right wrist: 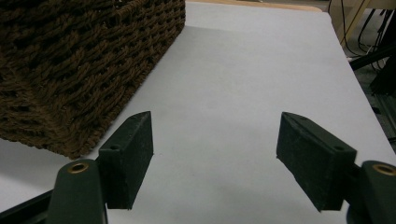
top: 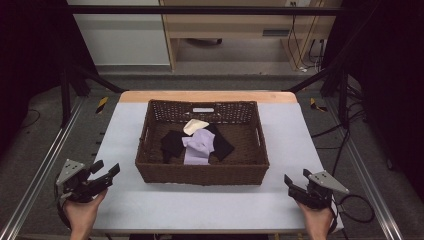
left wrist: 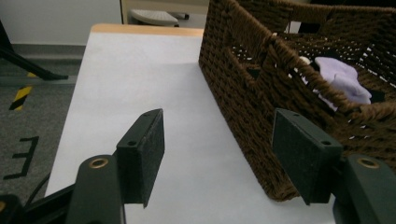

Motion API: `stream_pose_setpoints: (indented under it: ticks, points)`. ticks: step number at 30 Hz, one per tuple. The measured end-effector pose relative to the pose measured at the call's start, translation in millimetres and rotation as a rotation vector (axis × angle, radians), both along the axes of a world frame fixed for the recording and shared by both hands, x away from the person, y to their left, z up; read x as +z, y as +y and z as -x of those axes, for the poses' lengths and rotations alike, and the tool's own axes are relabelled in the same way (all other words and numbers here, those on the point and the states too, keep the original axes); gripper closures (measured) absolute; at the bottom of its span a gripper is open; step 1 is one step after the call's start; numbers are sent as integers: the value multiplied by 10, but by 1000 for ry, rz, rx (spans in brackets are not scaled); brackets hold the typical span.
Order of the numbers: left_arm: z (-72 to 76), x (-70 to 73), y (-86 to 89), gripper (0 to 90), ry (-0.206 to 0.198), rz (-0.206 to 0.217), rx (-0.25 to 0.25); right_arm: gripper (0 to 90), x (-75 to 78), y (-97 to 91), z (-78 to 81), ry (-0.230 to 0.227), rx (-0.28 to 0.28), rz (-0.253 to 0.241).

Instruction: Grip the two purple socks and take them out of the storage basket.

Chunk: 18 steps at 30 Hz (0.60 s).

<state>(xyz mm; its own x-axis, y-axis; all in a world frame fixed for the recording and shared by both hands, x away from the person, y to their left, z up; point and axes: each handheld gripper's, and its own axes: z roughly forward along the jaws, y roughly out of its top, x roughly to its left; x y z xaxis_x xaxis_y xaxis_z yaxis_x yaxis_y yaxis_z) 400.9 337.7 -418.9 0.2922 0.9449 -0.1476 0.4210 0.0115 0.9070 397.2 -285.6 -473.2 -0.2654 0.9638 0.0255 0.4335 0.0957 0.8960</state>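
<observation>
Both grippers stand spread and empty: the left gripper [top: 104, 174] at the surface's [top: 200, 205] near left corner, the right gripper [top: 296, 184] at its near right. Folded cloths, lilac cloth [top: 199, 146] on top, lie inside the wicker basket [top: 200, 175] at mid-surface. Best reach over the rim from above, pinching only the top cloth.

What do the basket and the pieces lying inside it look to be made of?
Basket: brown woven wicker or twisted cord, matte; thick braided strands and open gaps show in the left gripper view. Lilac piece, black piece and cream piece: soft cloth, judging by their limp folds and dull surface; the exact fabric is unclear.
</observation>
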Motion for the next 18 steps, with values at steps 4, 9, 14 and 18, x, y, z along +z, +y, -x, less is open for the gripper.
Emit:
stream_pose_setpoints:
  ticks: [4,9,14,18]
  points:
    - [8,52,-8,342,-16,2,0,274,6,5,-13,-7,0,4]
    - [6,101,-29,343,-24,-8,-9,274,7,24,-9,-4,-1,14]
    - [-29,185,-61,344,-39,-10,-13,271,-2,16,-25,-3,-5,26]
    - [-82,252,-107,347,-48,0,-29,269,-2,27,-28,3,-3,28]
